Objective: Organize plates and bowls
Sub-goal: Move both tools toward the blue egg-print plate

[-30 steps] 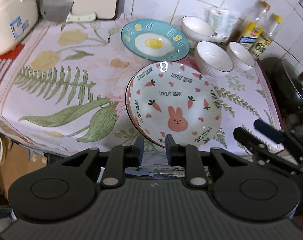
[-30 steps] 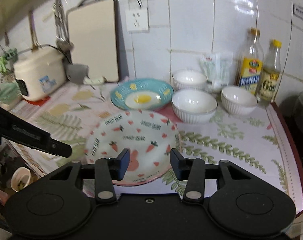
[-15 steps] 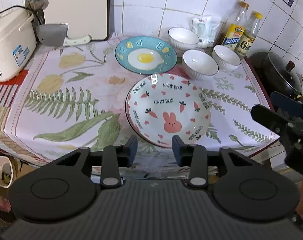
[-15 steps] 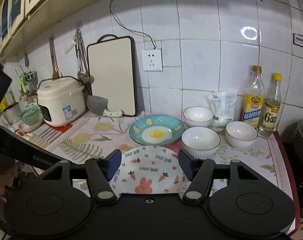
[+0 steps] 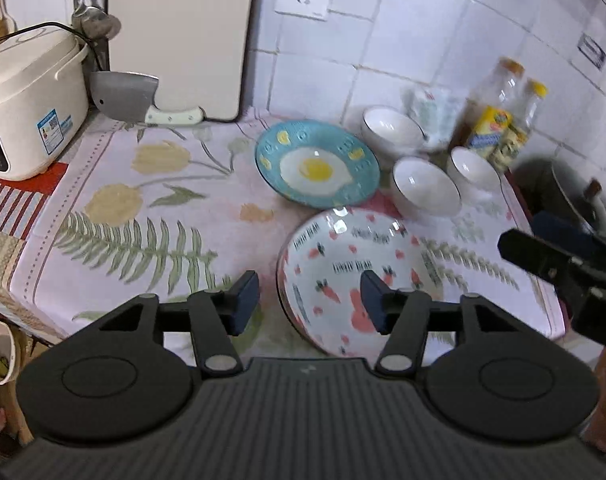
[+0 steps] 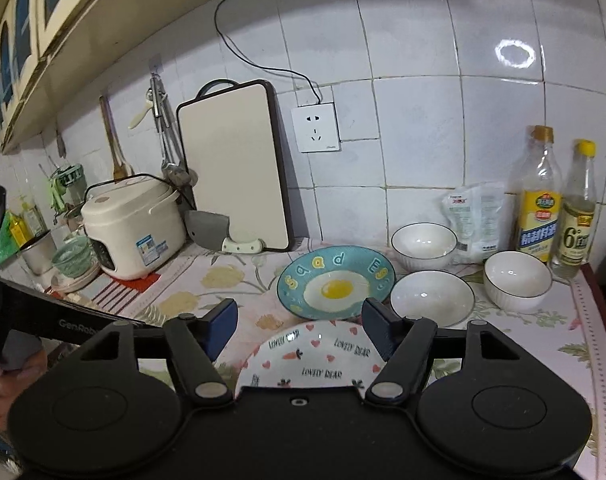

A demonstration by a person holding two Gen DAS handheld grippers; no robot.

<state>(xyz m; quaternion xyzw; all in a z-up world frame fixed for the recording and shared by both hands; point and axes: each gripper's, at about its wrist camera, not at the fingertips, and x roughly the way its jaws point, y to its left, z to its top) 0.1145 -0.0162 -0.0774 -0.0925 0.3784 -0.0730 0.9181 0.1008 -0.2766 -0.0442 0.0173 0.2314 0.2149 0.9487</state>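
Observation:
A white bunny-and-carrot plate [image 5: 343, 264] [image 6: 315, 356] lies near the counter's front edge. Behind it sits a teal fried-egg plate [image 5: 317, 164] [image 6: 335, 280]. Three white bowls stand to the right: back [image 5: 391, 130] [image 6: 423, 240], middle [image 5: 425, 186] [image 6: 431, 296], right [image 5: 473, 168] [image 6: 517, 276]. My left gripper [image 5: 309, 300] is open and empty, above the bunny plate's near left rim. My right gripper [image 6: 299, 328] is open and empty, held back above the counter's front; it shows at the right of the left wrist view [image 5: 563, 272].
A rice cooker [image 5: 23, 108] [image 6: 131, 228], cleaver [image 5: 131, 98] [image 6: 215, 232] and cutting board [image 6: 235, 164] stand at the back left. Two bottles [image 6: 539, 196] and a packet [image 6: 475, 216] stand at the back right. A dark pot [image 5: 563, 196] sits past the right edge.
Both grippers opened wider. Both pulled back and tilted up, so more wall shows. The left one shifted left of the bunny plate. Dishes have not moved.

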